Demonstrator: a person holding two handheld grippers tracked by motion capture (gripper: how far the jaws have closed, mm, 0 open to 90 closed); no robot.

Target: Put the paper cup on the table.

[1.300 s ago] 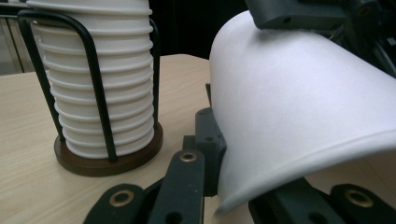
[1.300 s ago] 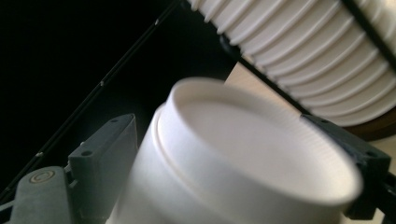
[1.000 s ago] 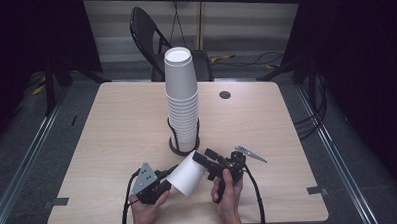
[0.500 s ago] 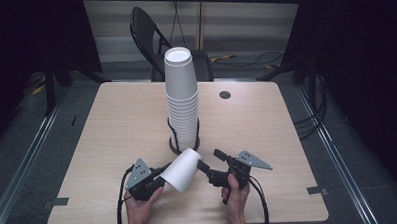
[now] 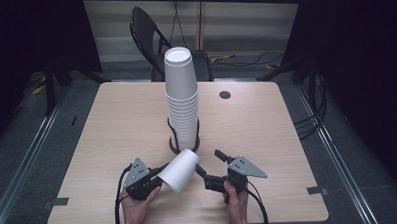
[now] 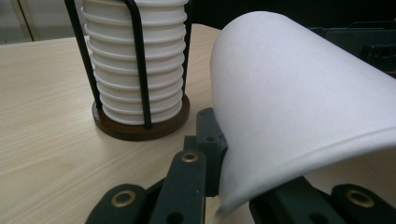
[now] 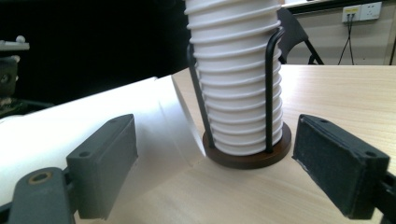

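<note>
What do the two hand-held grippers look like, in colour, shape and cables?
Both are black. The left hand-held gripper and the right hand-held gripper each carry a grey three-cornered plate on top and trail a black cable toward the person. Their jaws are flat black bars with brass-coloured rivets; the right one's ends in rectangular dark pads. The forearms are bare, with no sleeves in sight.

Matt white paper cup (image 5: 179, 170), pale wood-grain table (image 5: 112, 125)

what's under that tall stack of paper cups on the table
The cup stack stands on a round dark wooden base, fenced by black wire uprights. The base's middle, beneath the bottom cup, is covered.
</note>
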